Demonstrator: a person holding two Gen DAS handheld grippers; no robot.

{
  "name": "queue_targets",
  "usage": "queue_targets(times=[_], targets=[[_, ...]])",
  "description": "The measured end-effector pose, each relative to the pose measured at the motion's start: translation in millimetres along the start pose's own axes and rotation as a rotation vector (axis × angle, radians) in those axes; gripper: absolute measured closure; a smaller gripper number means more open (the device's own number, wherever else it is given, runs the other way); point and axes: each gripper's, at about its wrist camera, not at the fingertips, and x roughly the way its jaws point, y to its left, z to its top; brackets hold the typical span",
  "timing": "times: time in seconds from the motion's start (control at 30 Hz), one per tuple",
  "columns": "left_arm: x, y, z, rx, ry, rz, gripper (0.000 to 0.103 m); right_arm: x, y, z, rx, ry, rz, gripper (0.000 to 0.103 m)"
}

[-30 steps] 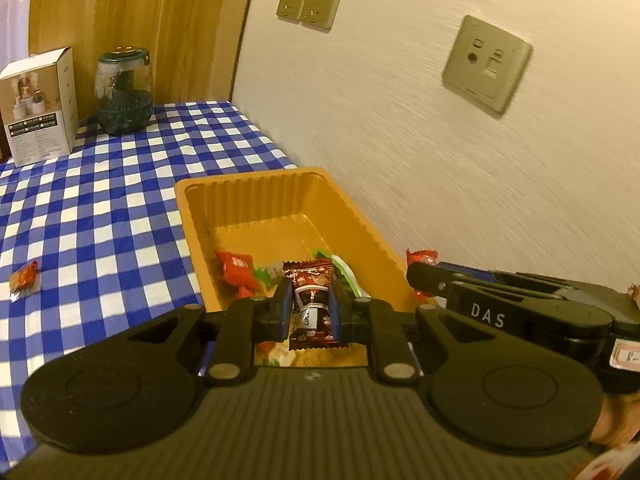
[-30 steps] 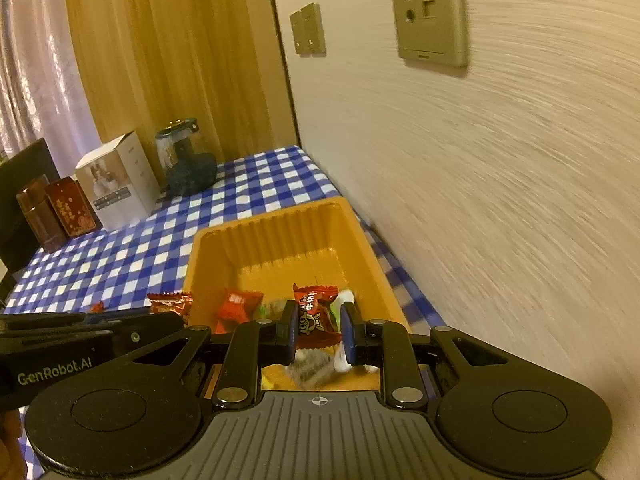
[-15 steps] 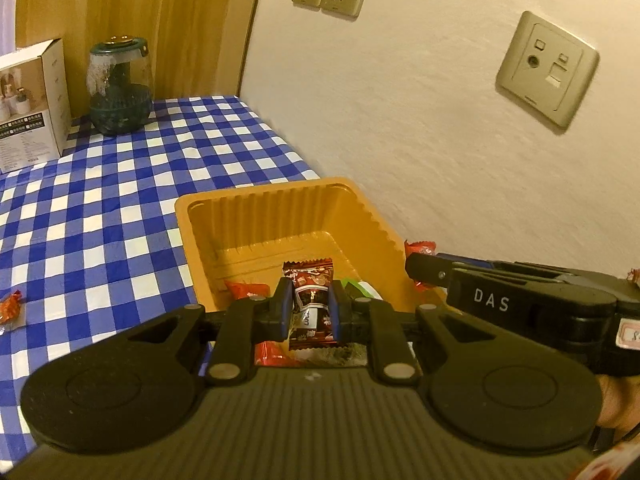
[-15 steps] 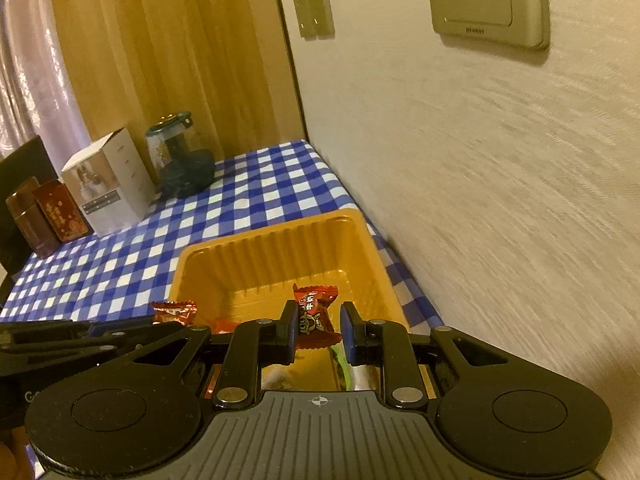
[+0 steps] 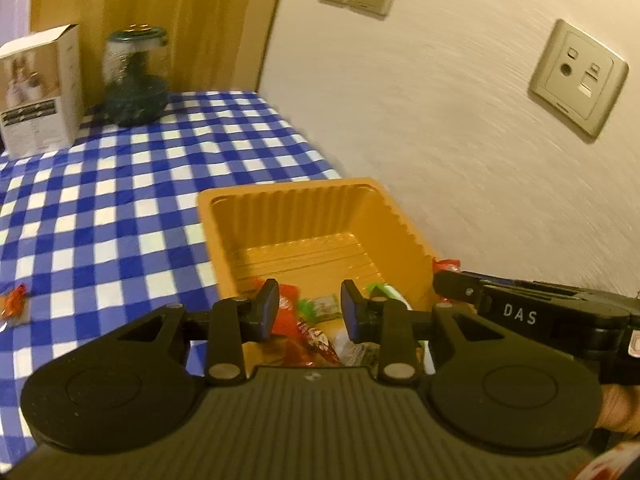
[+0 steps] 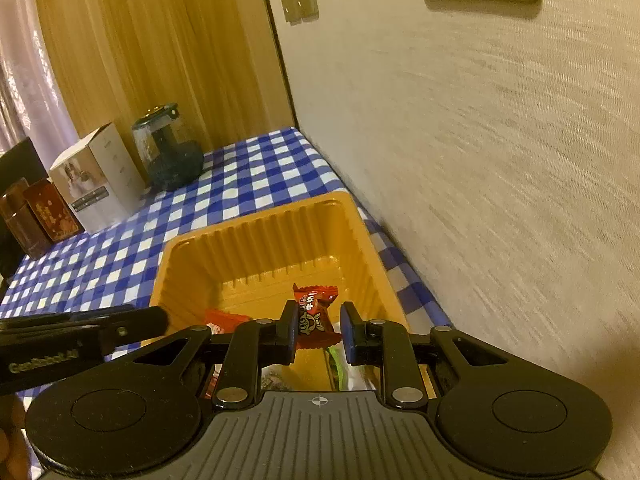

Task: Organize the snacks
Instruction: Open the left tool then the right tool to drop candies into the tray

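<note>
An orange ribbed tray [image 5: 280, 194] sits on the blue checked cloth against the wall, with several wrapped snacks [image 5: 312, 332] at its near end. My left gripper [image 5: 308, 312] hovers over that end; its jaws are opening and nothing is between the pads. My right gripper [image 6: 318, 330] is shut on a red candy [image 6: 316, 312] that stands upright over the tray [image 6: 256, 220]. In the left wrist view the right gripper [image 5: 460, 284] pokes in from the right, with the red candy [image 5: 446, 266] at its tip. The left gripper [image 6: 132, 322] shows side-on in the right wrist view.
A loose orange candy [image 5: 14, 300] lies on the cloth at the far left. At the back stand a glass jar [image 5: 136, 76], a white box [image 5: 38, 88] and brown-red boxes [image 6: 40, 212]. The wall [image 5: 440, 160] runs close along the tray's right side.
The left jaws have parted and the dark-wrapped candy they held has dropped into the tray. Both grippers have moved forward over the tray. The right one still holds its red candy.
</note>
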Motion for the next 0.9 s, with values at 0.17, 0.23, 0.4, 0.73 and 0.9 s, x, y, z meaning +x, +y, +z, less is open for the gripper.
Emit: queue_targets(times=[0.17, 0.23, 0.4, 0.73, 0.9], targets=[[-9.5, 9.9, -6.2, -0.014, 0.001, 0.021, 0.074, 1.4, 3.7, 1.6, 0.001, 0.001, 0.015, 0.08], [-12.3, 12.3, -7.8, -0.022, 0.0, 0.022, 0.074, 1.3, 5.5, 3.3, 0.003, -0.002, 0.023, 0.08], [-16.1, 13.8, -8.9, -0.024, -0.006, 0.026, 0.074, 3.6, 8.9, 8.0, 0.009, -0.004, 0.053, 0.08], [-29.0, 20.6, -17.6, -0.049, -0.009, 0.05, 0.074, -1.9, 1.0, 4.3, 0.089, -0.019, 0.078, 0.051], [-46.0, 20.3, -25.7, -0.068, -0.011, 0.053, 0.073, -18.1, -5.8, -3.4, 0.138, -0.01, 0.061, 0.051]])
